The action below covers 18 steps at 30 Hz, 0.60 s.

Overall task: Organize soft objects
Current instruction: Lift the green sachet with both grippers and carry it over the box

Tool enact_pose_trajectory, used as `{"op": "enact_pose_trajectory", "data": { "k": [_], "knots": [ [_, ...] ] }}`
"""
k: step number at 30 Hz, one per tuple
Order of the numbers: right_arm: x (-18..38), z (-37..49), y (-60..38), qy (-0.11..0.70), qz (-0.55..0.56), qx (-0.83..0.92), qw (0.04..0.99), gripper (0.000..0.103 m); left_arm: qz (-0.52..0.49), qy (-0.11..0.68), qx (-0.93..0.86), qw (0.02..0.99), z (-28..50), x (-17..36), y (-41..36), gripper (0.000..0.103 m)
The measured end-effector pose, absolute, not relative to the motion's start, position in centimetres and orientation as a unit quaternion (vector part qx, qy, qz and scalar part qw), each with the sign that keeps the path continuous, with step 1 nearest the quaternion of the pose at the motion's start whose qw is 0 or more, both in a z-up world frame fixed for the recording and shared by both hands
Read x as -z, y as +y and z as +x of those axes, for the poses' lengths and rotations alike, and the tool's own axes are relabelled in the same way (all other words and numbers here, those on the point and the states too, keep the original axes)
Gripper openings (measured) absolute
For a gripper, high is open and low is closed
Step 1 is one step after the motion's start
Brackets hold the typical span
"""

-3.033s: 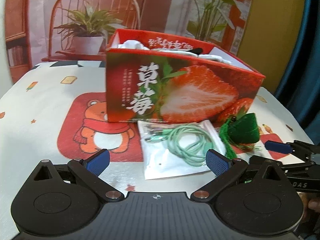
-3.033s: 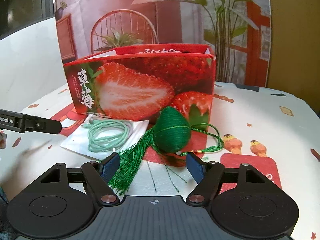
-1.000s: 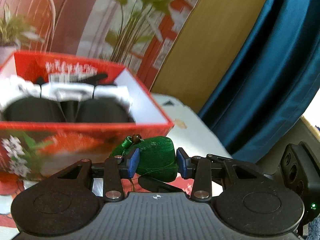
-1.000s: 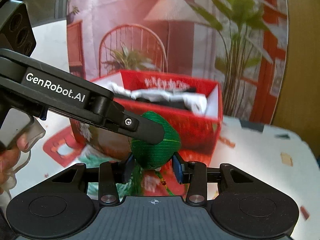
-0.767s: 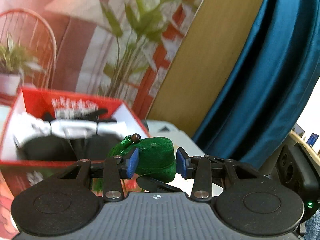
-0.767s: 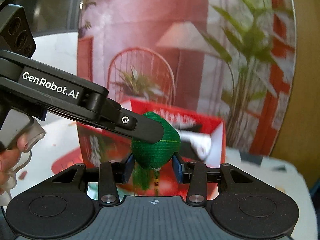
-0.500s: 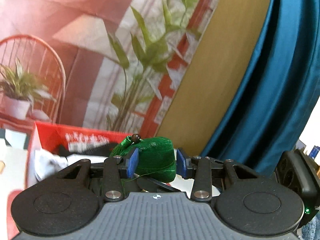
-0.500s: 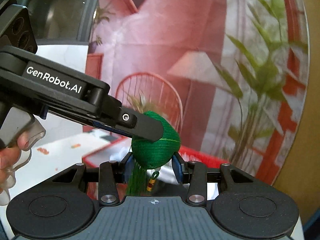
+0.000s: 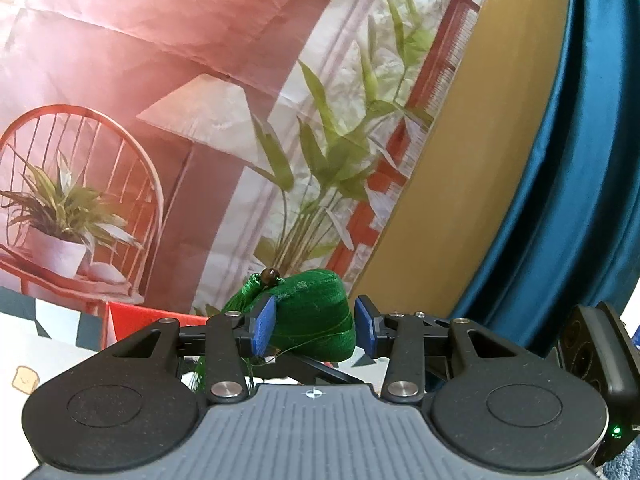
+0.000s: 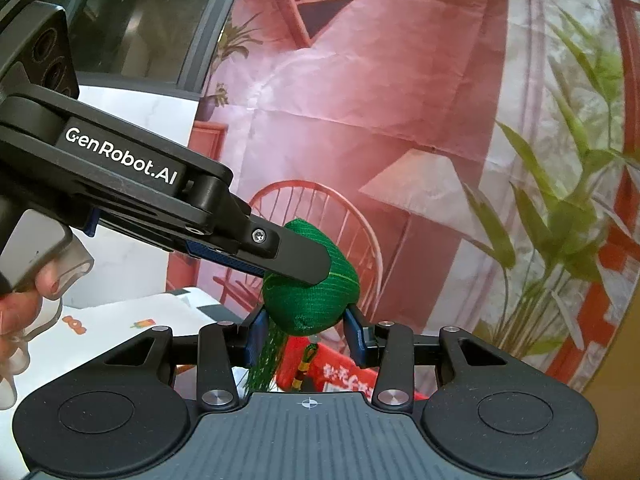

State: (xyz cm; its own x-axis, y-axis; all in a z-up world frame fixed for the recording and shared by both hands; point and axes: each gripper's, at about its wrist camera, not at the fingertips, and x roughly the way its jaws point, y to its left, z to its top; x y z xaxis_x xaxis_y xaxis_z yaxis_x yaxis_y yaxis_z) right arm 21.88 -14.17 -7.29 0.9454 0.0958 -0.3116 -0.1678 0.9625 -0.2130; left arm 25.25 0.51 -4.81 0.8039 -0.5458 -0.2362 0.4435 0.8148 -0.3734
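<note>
A green soft pouch with a tassel (image 9: 316,316) is held in the air by both grippers at once. My left gripper (image 9: 315,326) is shut on the pouch, its blue pads (image 9: 264,326) pressing its sides. In the right wrist view my right gripper (image 10: 305,336) is also shut on the same pouch (image 10: 316,300), with the left gripper's black finger (image 10: 296,258) lying across its top. The tassel (image 10: 266,356) hangs down between the right fingers. The red strawberry box (image 10: 352,376) sits low behind the pouch, mostly hidden.
A printed backdrop with a red chair (image 9: 80,184) and plants stands behind the table. A corner of the red box (image 9: 132,316) and the patterned tablecloth (image 9: 36,360) show low on the left. A blue curtain (image 9: 580,200) hangs on the right.
Both grippers have risen with the pouch between them. The box has dropped toward the bottom of both views. The grips have not changed.
</note>
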Motion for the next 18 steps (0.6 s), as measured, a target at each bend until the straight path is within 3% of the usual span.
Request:
{"op": "enact_pose_trajectory", "data": {
  "k": [10, 18],
  "knots": [
    [8.3, 24.8, -14.8, 0.156, -0.121, -0.071, 0.978, 0.038, -0.151, 0.184, 0.254, 0.938, 28.0, 5.6, 0.7, 0.044],
    [11.7, 26.3, -16.9, 0.204, -0.076, -0.061, 0.974, 0.038, -0.136, 0.231, 0.252, 0.930, 30.2, 8.6, -0.4, 0.044]
  ]
}}
